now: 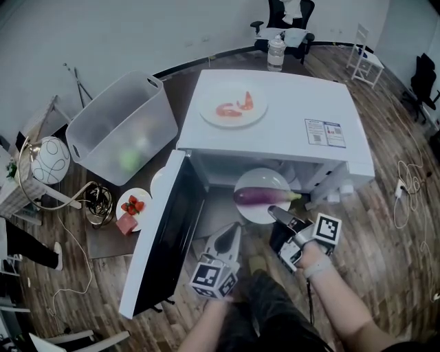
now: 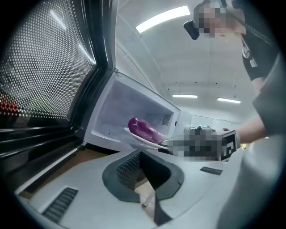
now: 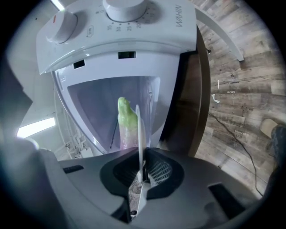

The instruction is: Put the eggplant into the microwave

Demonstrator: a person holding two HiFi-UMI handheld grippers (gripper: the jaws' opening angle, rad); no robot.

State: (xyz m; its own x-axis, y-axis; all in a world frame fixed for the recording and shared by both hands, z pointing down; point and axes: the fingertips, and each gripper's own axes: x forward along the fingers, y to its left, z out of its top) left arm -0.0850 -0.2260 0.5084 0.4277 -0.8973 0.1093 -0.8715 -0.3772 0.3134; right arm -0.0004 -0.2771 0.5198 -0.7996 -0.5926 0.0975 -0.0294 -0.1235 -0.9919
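The eggplant (image 1: 265, 197) is carried on a white plate (image 1: 261, 177) at the mouth of the open microwave (image 1: 289, 124), partly inside the cavity. The plate's rim is pinched edge-on between the jaws of the right gripper (image 1: 278, 214). The left gripper (image 1: 234, 234) is held beside the swung-open door (image 1: 165, 234), jaws closed together on nothing.

This looks like an office-style test room, not a home kitchen. A plank floor (image 1: 385, 234) is strewn with cables (image 1: 405, 199), and office chairs (image 1: 289, 17) stand by the far white wall (image 1: 103, 34). Strip lights (image 2: 163, 19) run overhead. The microwave (image 1: 275, 117) sits on a low brown table (image 1: 180, 86) mid-room.
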